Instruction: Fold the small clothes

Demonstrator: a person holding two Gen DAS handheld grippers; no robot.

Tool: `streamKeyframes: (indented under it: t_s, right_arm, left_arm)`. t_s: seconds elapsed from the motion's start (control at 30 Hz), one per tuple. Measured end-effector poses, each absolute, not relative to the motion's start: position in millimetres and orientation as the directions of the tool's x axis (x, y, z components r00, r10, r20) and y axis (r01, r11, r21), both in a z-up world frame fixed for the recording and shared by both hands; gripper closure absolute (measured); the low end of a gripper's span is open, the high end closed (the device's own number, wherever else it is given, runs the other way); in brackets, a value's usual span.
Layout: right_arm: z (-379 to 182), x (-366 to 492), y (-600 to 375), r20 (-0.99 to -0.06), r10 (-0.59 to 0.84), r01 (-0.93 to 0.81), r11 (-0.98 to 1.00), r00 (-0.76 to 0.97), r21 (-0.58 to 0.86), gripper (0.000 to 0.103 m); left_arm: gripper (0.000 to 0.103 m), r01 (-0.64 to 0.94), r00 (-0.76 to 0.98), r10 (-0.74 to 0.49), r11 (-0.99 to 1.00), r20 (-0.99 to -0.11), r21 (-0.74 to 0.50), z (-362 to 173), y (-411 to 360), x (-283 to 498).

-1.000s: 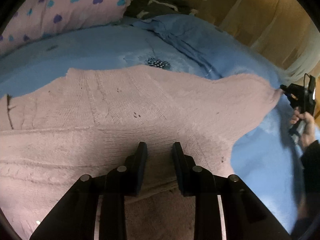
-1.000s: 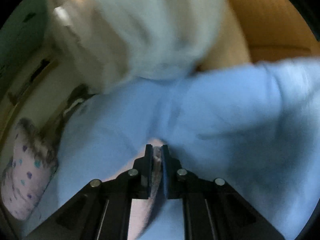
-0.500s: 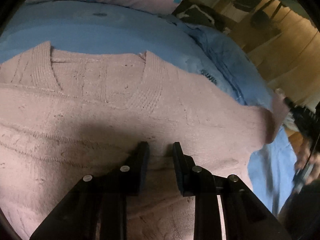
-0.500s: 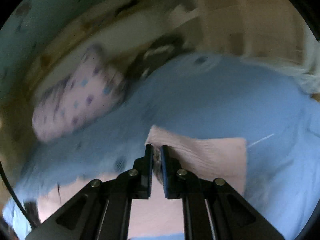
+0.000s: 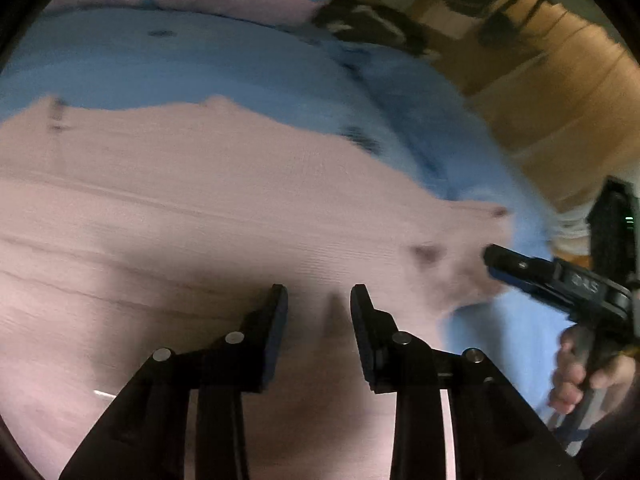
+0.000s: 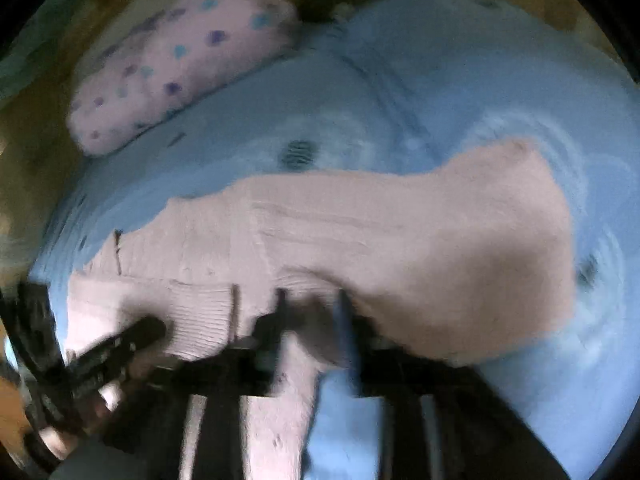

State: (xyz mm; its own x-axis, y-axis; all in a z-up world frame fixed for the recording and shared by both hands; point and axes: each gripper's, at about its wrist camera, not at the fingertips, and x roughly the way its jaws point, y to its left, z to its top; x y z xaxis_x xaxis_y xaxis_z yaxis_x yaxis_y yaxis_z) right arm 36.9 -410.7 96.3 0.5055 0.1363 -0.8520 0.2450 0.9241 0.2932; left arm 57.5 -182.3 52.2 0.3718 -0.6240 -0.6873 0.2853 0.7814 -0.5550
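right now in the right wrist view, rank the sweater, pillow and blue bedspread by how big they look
1. blue bedspread
2. sweater, though it lies nearer the camera, so this is unsure
3. pillow, farthest away

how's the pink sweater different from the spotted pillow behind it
The pink sweater lies flat and spread on the blue bedsheet, near both grippers; the spotted pillow is plump and sits at the far edge of the bed. The sweater is plain ribbed knit with no print; the pillow carries blue and purple spots. The sweater also covers more of the bed in the right wrist view. Both are pale pink.
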Motion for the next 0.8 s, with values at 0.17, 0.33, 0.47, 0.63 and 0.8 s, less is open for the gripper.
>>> streamKeyframes:
  t_s: [0.17,0.33,0.47,0.63,0.8]
  right_arm:
    - [115,-31,-442,-0.672,-0.004,0.419,0.785,0.74,0.457,0.008]
    - [56,-11,-483,-0.791,0.087,0.585,0.625,0.606,0.517,0.023]
    - [42,-20,-487,-0.759,0.188,0.59,0.524,0.624,0.615,0.024]
    - [70,-39,-488,-0.729,0.073,0.575,0.562,0.681,0.594,0.024]
    - [105,-43,-488,-0.73,-0.156,0.638,0.626,0.665,0.448,0.024]
  left_arm:
    - [0.067,0.202,0.208,-0.77,0.637,-0.603,-0.744,29,-239,66]
    - [0.058,0.159,0.292,-0.729,0.676,-0.619,-0.72,25,-264,71]
    - [0.046,0.112,0.294,-0.727,0.671,-0.621,-0.733,24,-281,83]
    - [0.047,0.185,0.255,-0.659,0.752,-0.708,-0.633,32,-306,83]
    - [0.103,0.193,0.153,-0.648,0.76,-0.746,-0.62,31,-305,87]
